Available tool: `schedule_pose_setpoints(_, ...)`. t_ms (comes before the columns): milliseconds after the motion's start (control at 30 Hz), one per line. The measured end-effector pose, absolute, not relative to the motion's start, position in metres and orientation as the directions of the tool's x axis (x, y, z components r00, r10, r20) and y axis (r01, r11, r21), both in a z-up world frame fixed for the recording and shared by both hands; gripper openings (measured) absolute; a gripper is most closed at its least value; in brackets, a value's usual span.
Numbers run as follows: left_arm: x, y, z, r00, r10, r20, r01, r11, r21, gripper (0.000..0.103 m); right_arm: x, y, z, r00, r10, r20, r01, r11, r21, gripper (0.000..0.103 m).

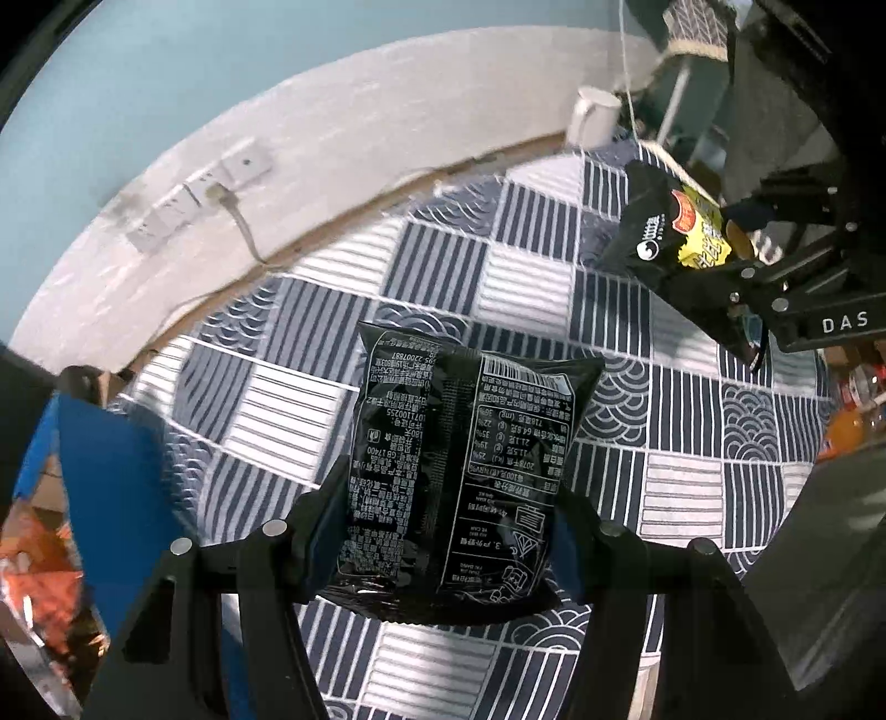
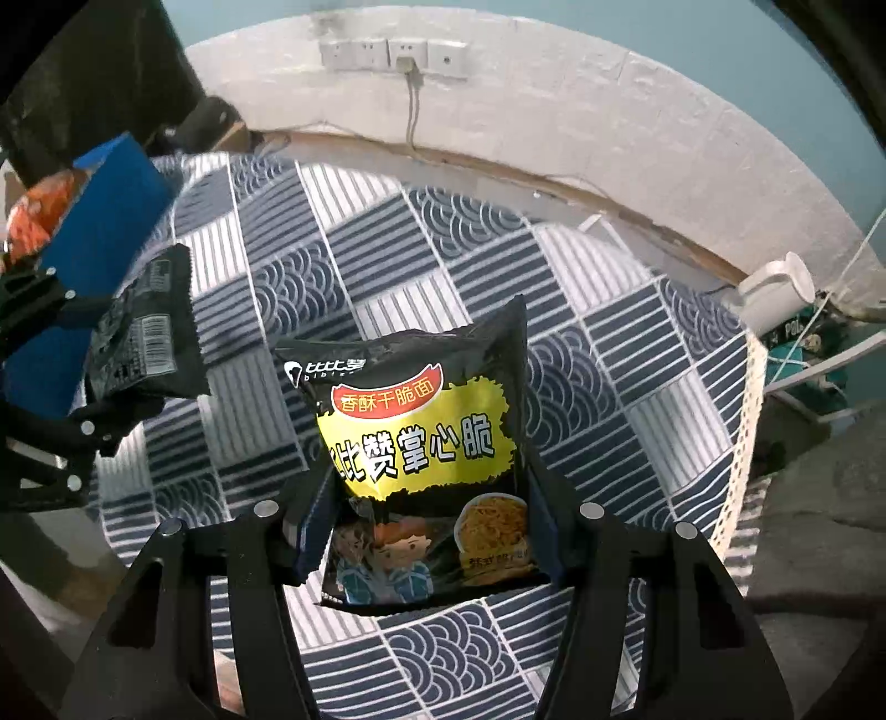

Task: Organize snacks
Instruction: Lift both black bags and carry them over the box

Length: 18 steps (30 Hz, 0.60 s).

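Observation:
My left gripper [image 1: 443,531] is shut on a black noodle snack packet [image 1: 459,459], back side with white print facing me, held above the patterned tablecloth [image 1: 332,332]. My right gripper [image 2: 429,526] is shut on a second black and yellow noodle snack packet [image 2: 421,443], front side facing me, also held above the cloth. The right gripper with its packet [image 1: 675,232] shows at the upper right of the left wrist view. The left gripper with its packet [image 2: 144,332] shows at the left of the right wrist view.
A blue box [image 1: 111,476] with orange snack bags [image 1: 39,576] stands at the table's left; it also shows in the right wrist view [image 2: 105,210]. A white kettle [image 2: 775,293] stands at the far right corner. A white wall with sockets [image 2: 393,52] runs behind the table. An orange bottle [image 1: 847,432] is at the right.

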State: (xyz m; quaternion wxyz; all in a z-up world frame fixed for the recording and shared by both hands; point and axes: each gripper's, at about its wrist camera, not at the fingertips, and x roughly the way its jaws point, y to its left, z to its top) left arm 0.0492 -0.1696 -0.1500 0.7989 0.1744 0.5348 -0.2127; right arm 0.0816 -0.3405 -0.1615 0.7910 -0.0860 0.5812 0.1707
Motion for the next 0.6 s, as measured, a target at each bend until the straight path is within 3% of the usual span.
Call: schedule_pose_setpoints(600, 0.054, -0.112, -0.069, 0.482, -0.146, -0.864, 0.352, 0.935, 0.039, 0.063, 0.086, -0.31, -0.094, 0.35, 0.241, -0.905, -0.374, 0.922, 0.101, 0.059)
